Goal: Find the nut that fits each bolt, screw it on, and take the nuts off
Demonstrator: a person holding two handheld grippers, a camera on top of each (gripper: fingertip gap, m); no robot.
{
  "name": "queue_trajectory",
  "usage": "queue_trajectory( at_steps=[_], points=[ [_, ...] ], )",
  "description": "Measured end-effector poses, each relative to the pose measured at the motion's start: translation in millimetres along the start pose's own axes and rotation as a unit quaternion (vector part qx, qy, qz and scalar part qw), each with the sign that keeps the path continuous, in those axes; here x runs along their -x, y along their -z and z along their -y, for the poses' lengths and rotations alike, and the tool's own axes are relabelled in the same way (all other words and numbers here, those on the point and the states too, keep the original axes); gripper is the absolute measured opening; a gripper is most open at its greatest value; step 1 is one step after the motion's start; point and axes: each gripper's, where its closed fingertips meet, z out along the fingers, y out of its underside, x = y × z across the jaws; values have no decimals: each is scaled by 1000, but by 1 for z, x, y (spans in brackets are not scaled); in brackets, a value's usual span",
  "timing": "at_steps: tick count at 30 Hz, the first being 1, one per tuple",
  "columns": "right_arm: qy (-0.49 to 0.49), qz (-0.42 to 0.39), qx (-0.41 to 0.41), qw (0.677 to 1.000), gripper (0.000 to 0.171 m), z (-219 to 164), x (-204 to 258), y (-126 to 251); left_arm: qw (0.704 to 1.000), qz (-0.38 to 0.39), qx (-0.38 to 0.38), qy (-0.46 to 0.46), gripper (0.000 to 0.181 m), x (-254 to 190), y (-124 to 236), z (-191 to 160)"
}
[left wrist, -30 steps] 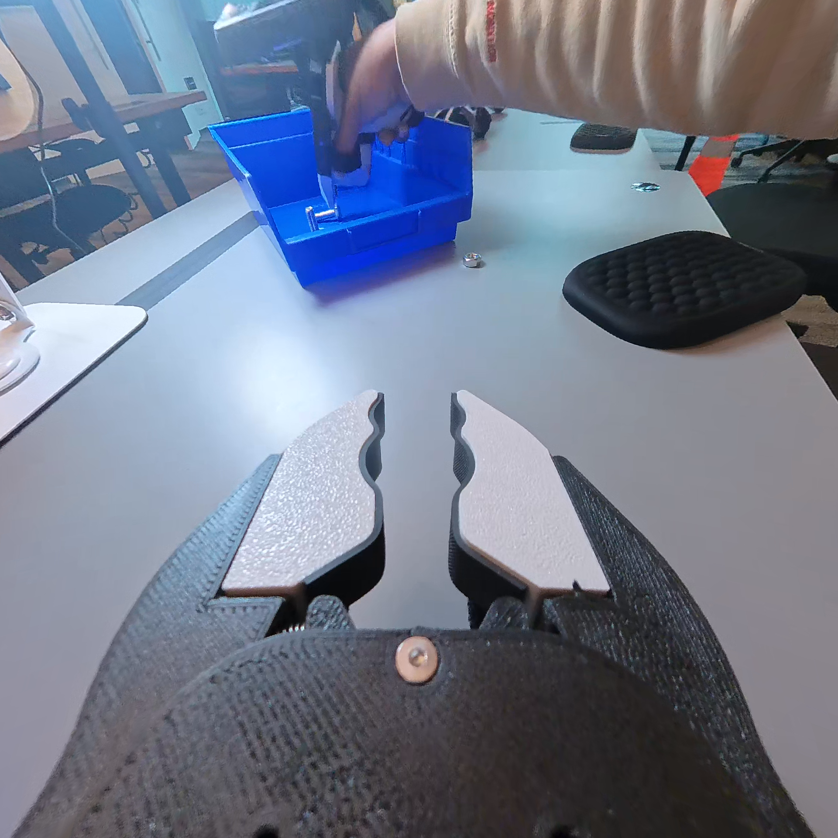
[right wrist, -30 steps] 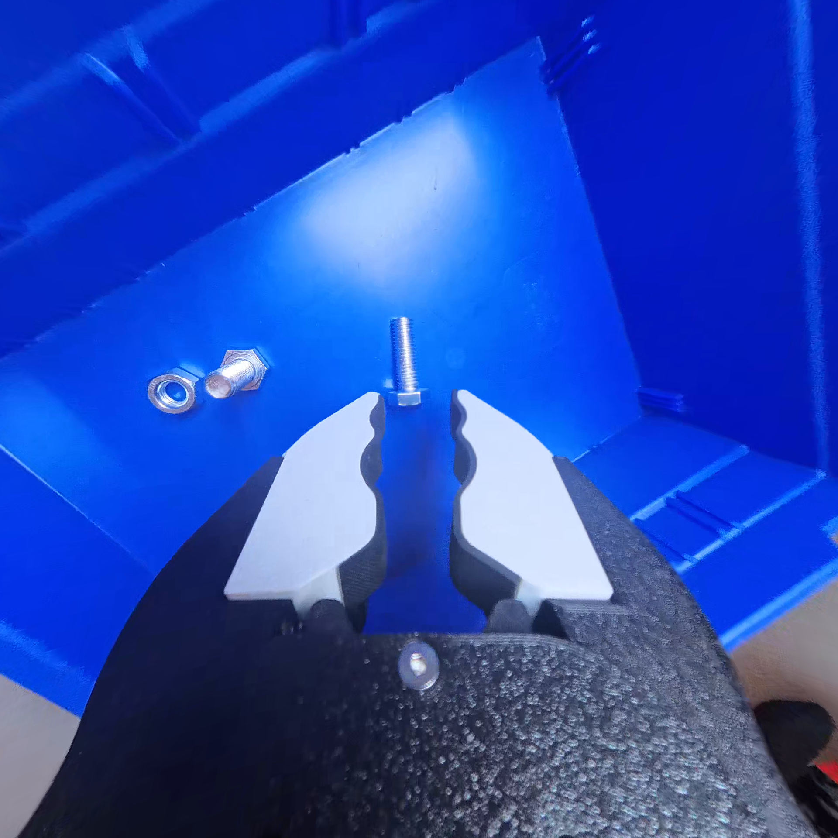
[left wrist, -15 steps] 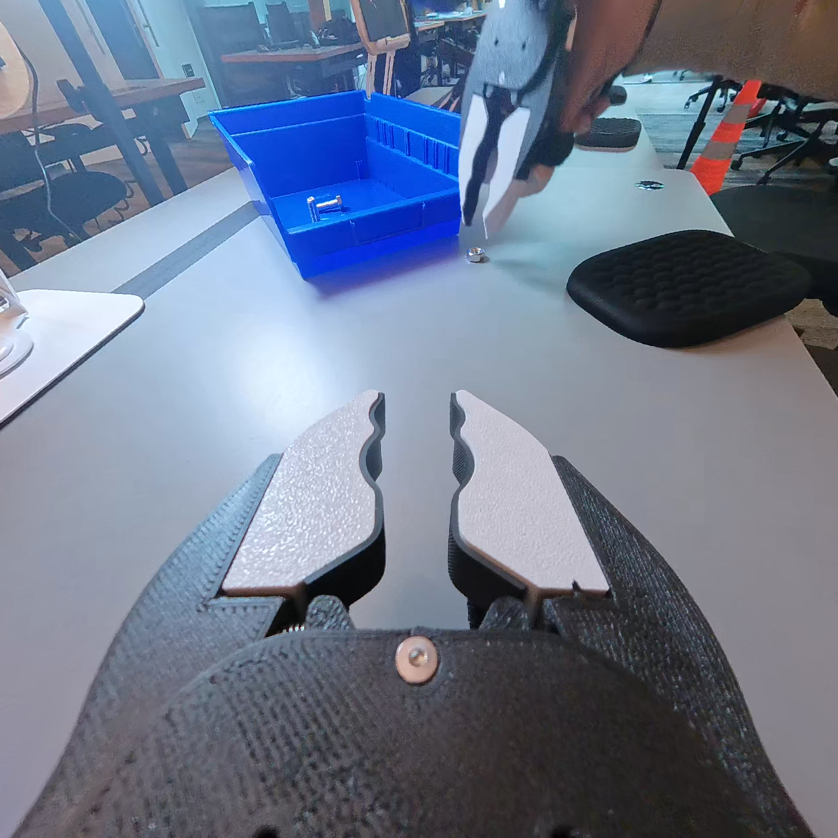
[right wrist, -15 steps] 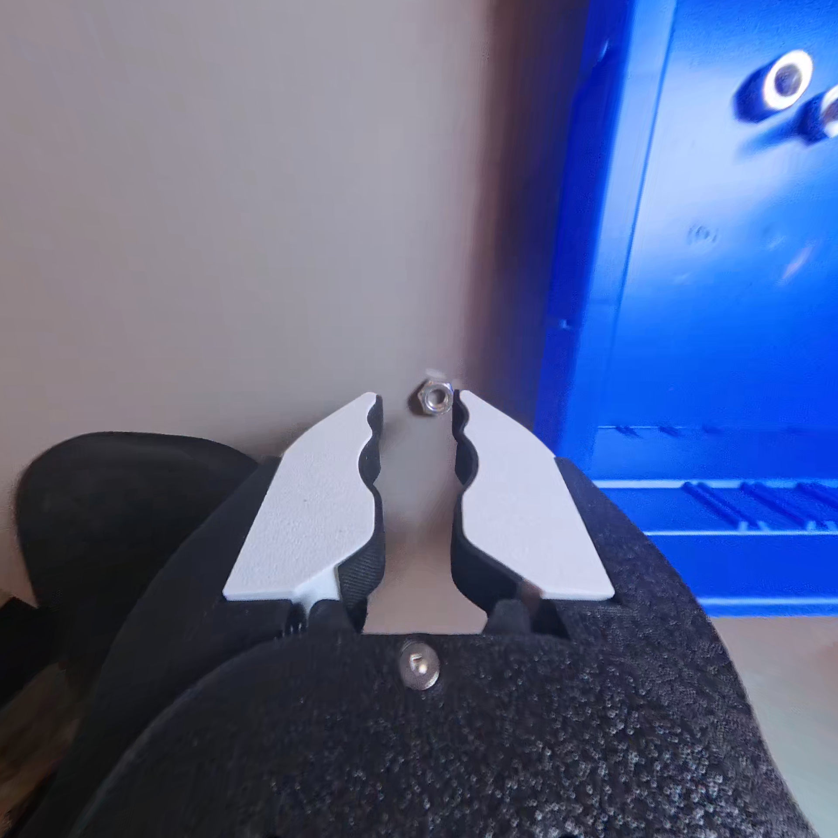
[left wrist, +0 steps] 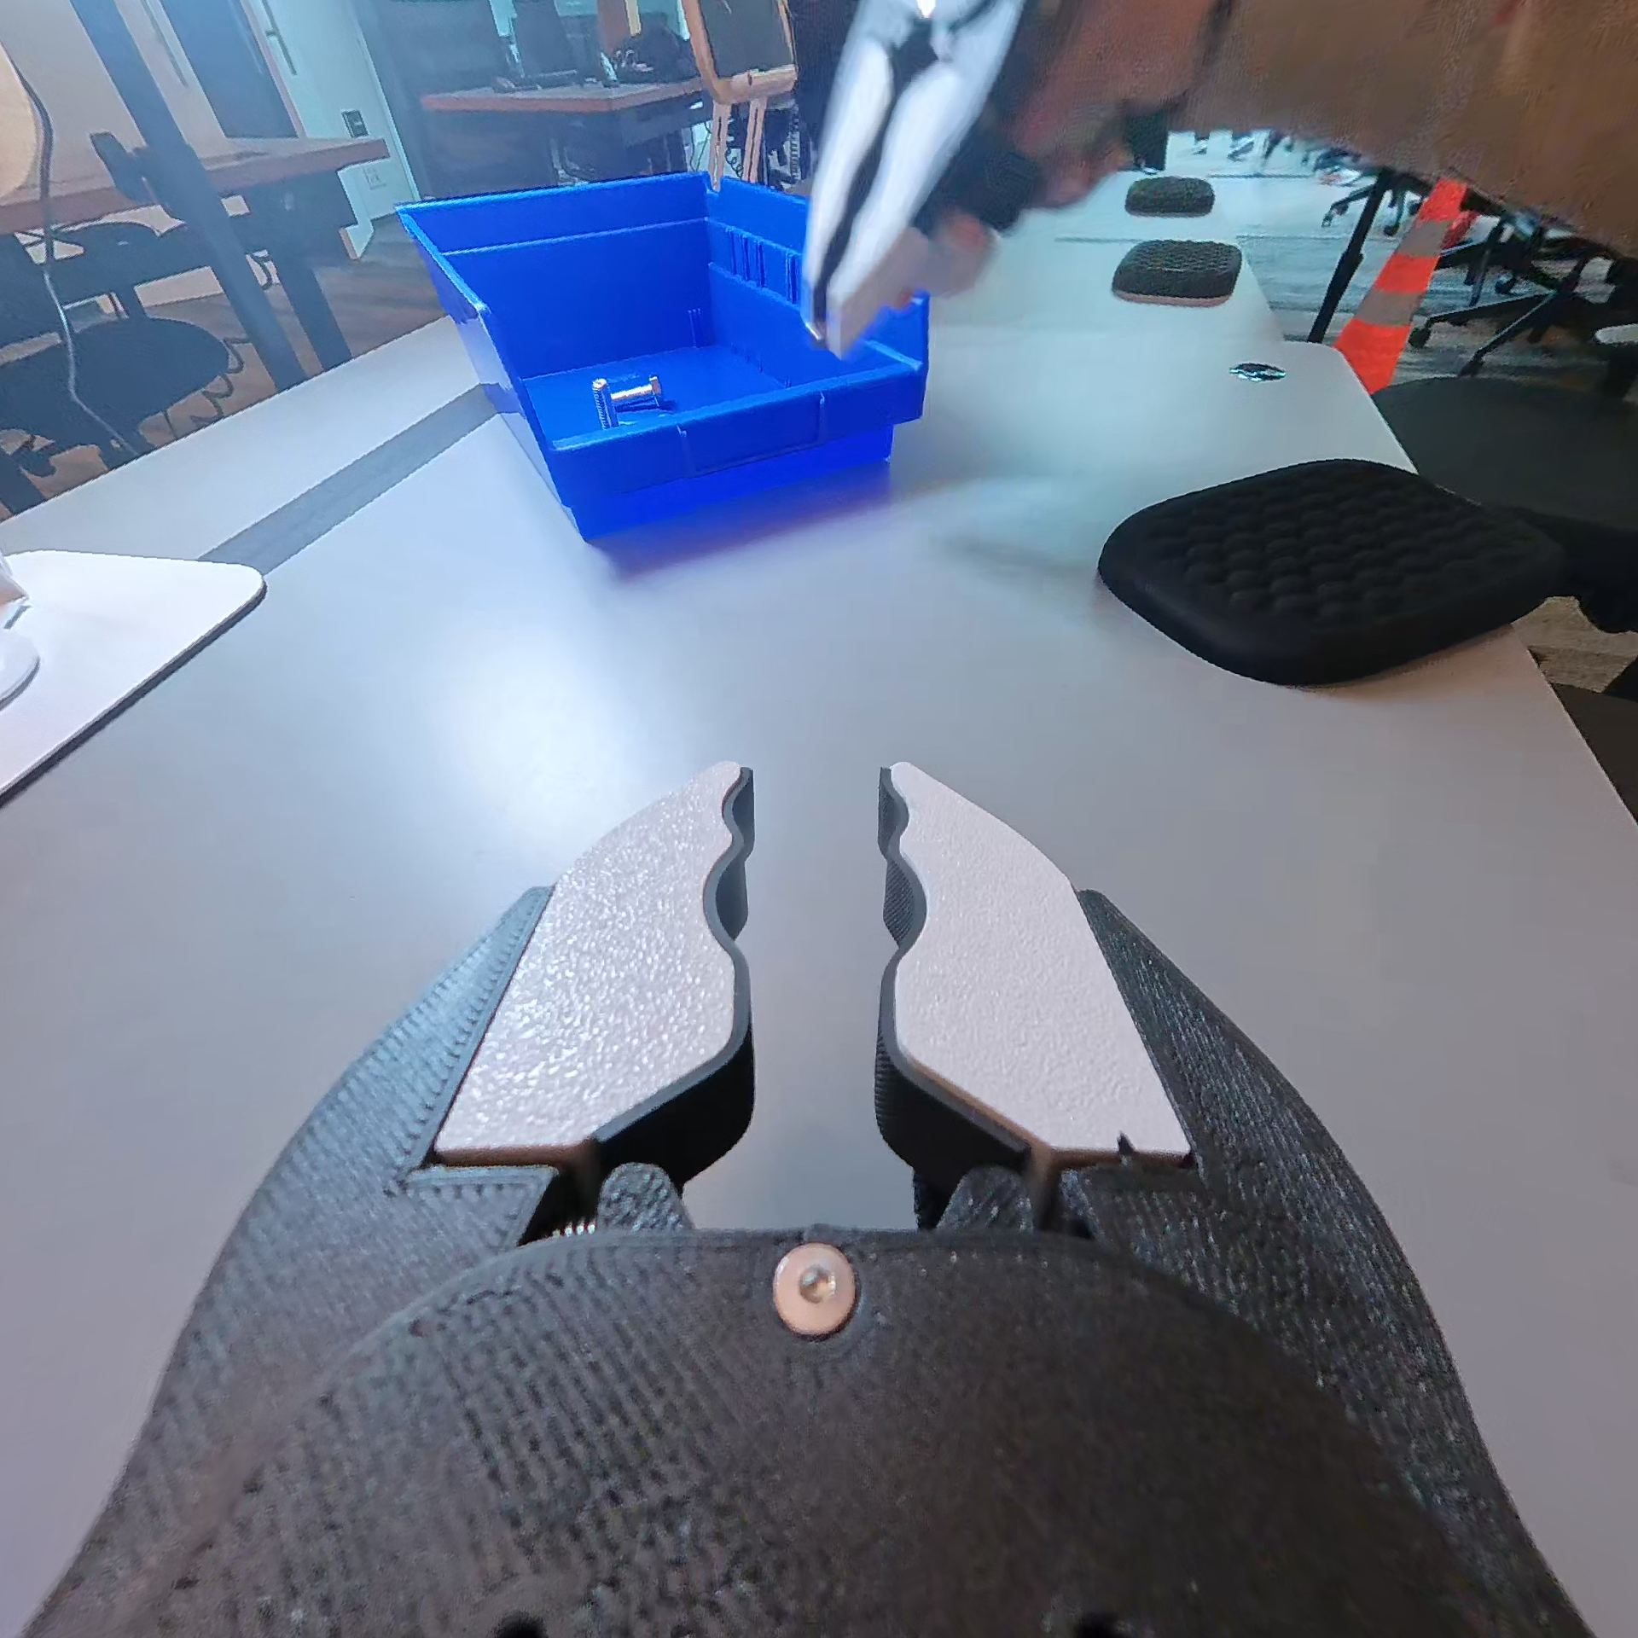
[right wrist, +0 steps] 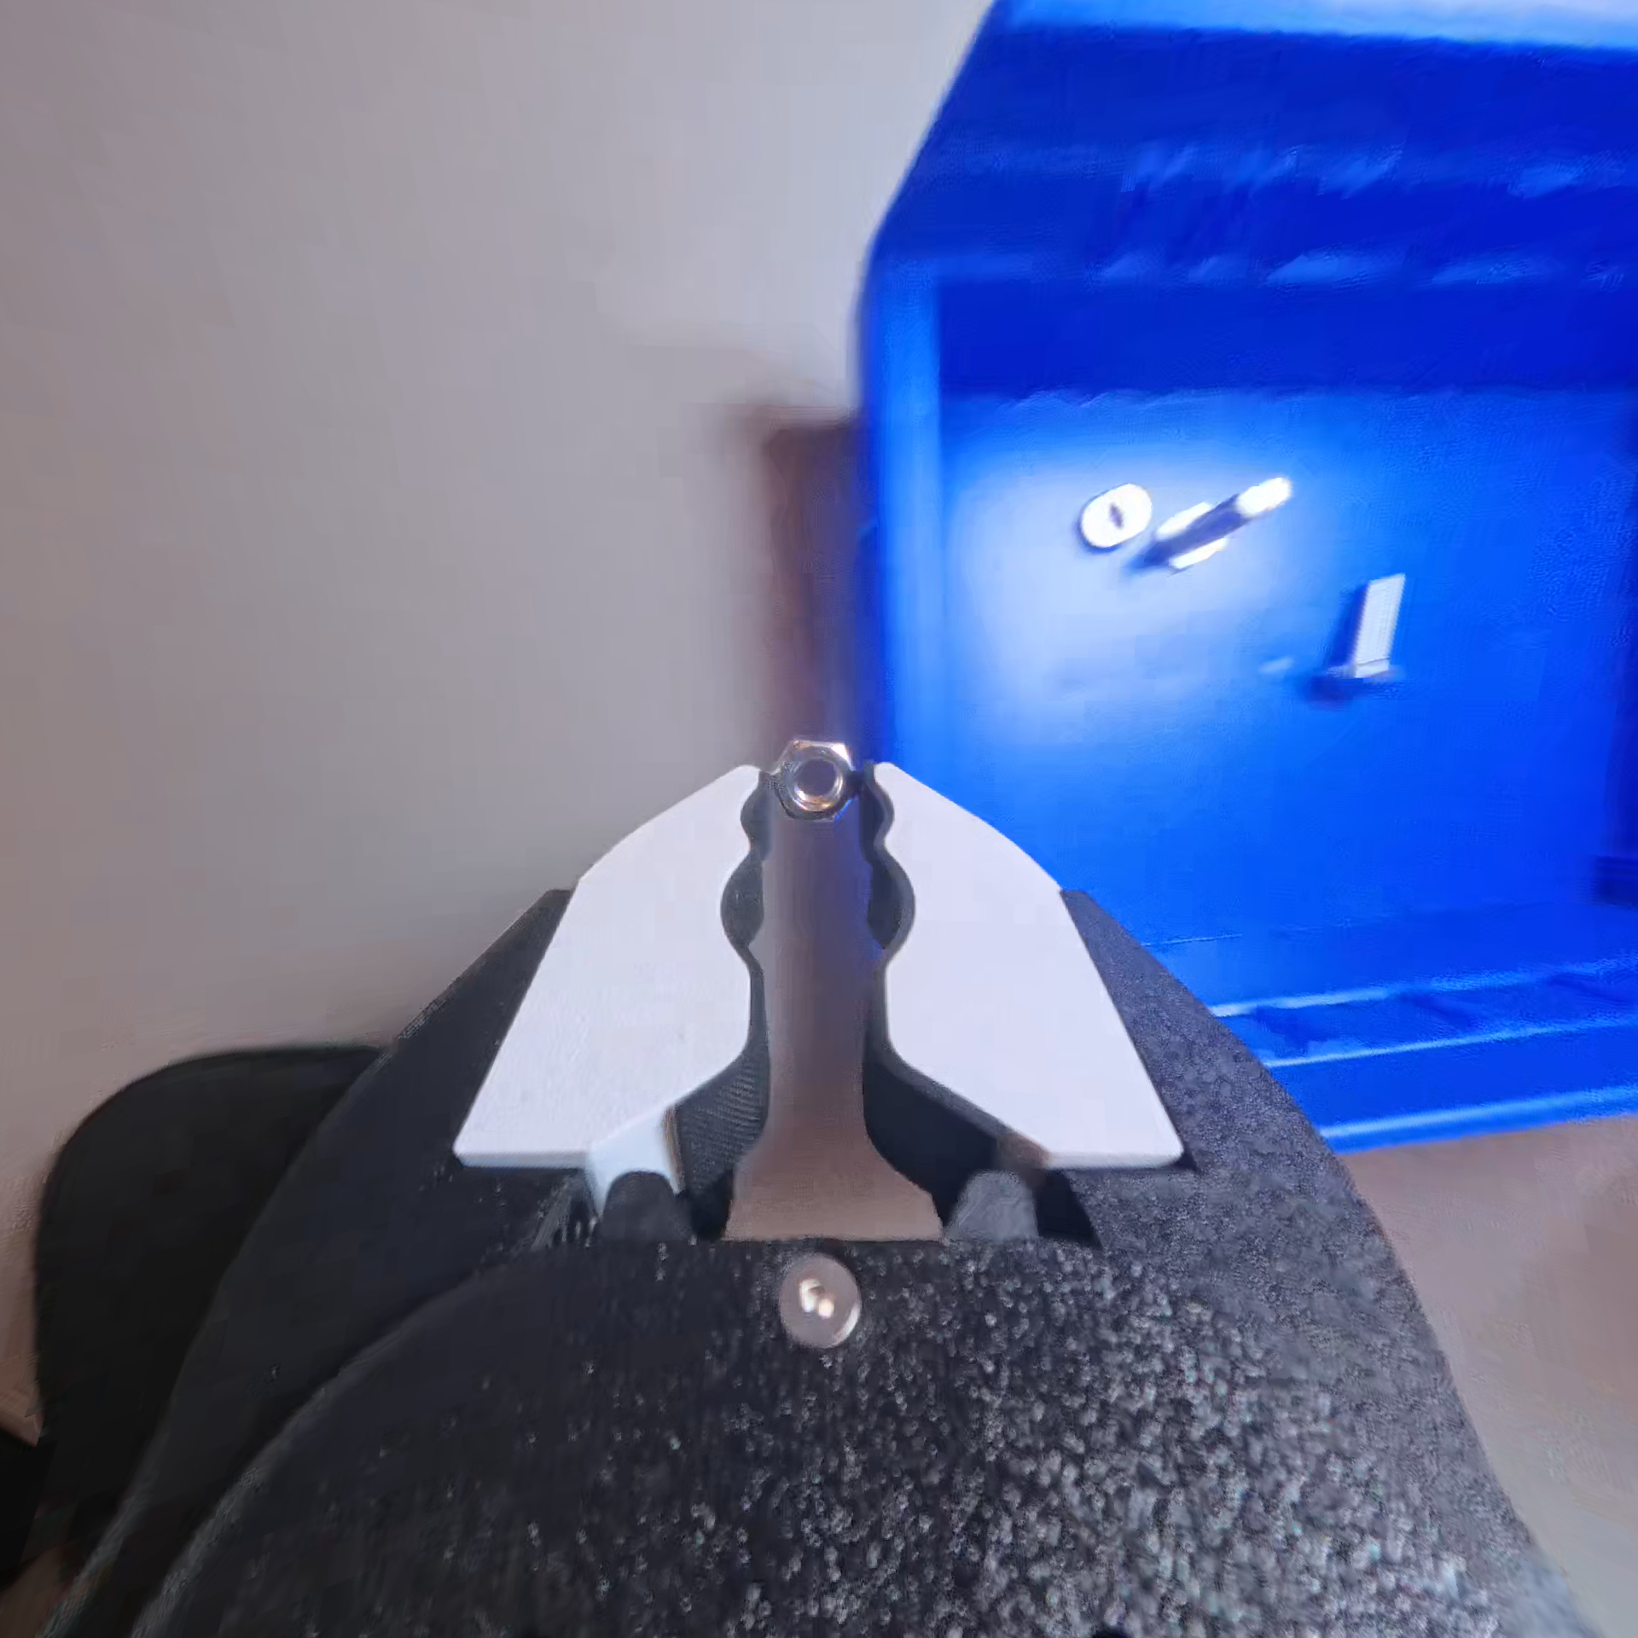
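Observation:
My right gripper [right wrist: 811, 778] is shut on a small silver nut [right wrist: 808, 786] held at its fingertips, above the grey table beside the blue bin [right wrist: 1241, 842]. In the bin lie a larger nut [right wrist: 1115, 517], a thick bolt [right wrist: 1214, 532] and a thin bolt [right wrist: 1365, 638]. In the left wrist view the right gripper [left wrist: 838, 301] is blurred, hanging over the right wall of the bin [left wrist: 727, 443], and the thick bolt [left wrist: 634, 396] shows inside. My left gripper [left wrist: 815, 798] is open and empty, low over the table and well short of the bin.
A black textured pad [left wrist: 1321, 567] lies on the table right of the bin, and it shows at the lower left of the right wrist view [right wrist: 177, 1170]. A white flat base [left wrist: 106, 620] sits at the left edge. More pads, chairs and an orange cone [left wrist: 1409, 275] stand beyond.
My right gripper left the bin, came down on the small nut on the table by the bin's right side, closed on it and lifted it. The left gripper has not moved.

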Motion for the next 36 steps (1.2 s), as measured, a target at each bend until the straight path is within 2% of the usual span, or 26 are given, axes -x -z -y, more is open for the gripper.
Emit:
queue_trajectory(
  at_steps=[2,5,10,14,17,20,22,26,28,31,34,36],
  points=[
    [-20,-50,13,998,19,20,-53,2,1000,-2,1,0,27,-1,-1,0],
    [-91,-57,109,988,20,5,-112,-37,1000,1,-2,-7,27,-1,1,2],
    [-133,-52,206,968,20,-27,-138,-89,1000,13,-10,-19,26,1,4,6],
    [-134,-57,199,969,23,-26,-142,-92,1000,10,-12,-9,26,3,4,6],
    [-116,-74,133,982,30,-2,-141,-78,1000,22,-14,-5,28,8,9,12],
    [-82,-59,-28,994,31,54,-109,-45,997,67,-23,-28,28,25,35,34],
    [-54,-34,-126,990,31,82,-68,-18,990,127,-11,-51,24,53,69,49],
    [-4,39,-235,971,31,96,26,8,977,188,96,-16,28,113,149,47],
    [-3,89,-274,958,31,97,69,8,959,208,195,8,28,144,185,27],
    [-11,134,-314,940,31,98,112,-2,905,216,362,60,30,181,228,-24],
    [-1,149,-339,929,30,98,135,-16,855,191,470,111,32,198,245,-73],
    [19,143,-342,928,29,96,140,-21,827,176,526,89,31,209,250,-101]
  ],
)
